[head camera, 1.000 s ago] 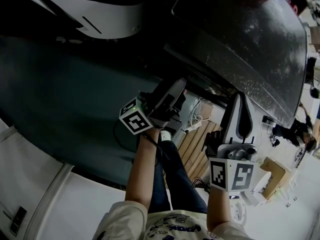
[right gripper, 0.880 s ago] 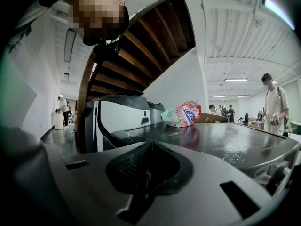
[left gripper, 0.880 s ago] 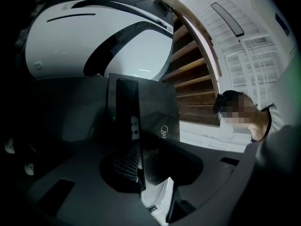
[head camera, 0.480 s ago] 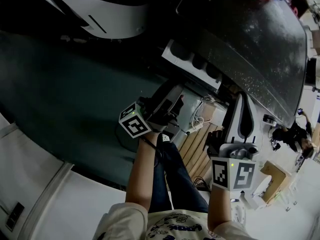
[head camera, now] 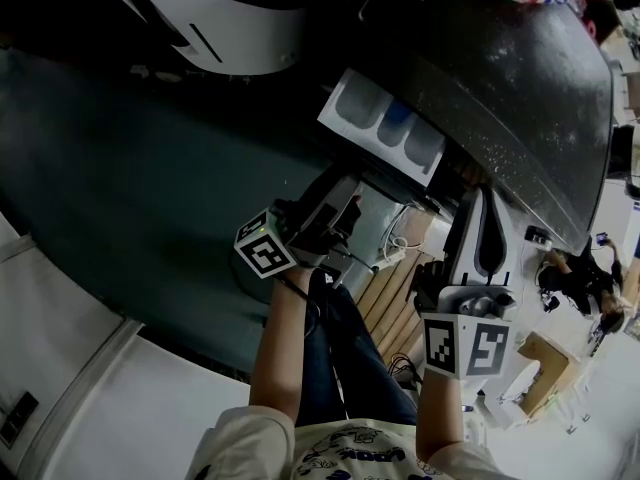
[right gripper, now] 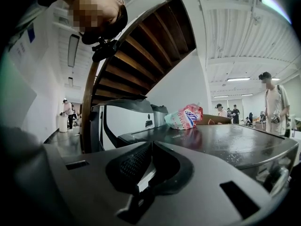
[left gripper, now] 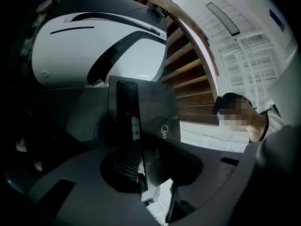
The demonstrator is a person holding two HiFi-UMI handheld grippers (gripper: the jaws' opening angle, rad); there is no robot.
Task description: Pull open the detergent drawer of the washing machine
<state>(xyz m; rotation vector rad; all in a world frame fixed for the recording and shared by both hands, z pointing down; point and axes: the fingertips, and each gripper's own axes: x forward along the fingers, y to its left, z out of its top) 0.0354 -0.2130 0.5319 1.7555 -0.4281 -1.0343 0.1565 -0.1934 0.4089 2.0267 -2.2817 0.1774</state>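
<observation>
**Drawer part-way out, left jaws on its front**

At the left, the left gripper [head camera: 340,213] has its jaws clenched on the dark front panel [left gripper: 141,112] of the detergent drawer [head camera: 383,128]. The drawer stands partly out of the washing machine [head camera: 520,78], with three compartments showing. To pull well, I judge the hand should draw straight back along the drawer's own line, without twisting or lifting. A sideways tug could bind the tray in its slot or let the smooth panel slip from the pads, and the pull should ease off as the stop nears. At the right, the right gripper [head camera: 483,208] hangs beside the machine's edge, jaws closed on nothing, and is best kept clear.
</observation>
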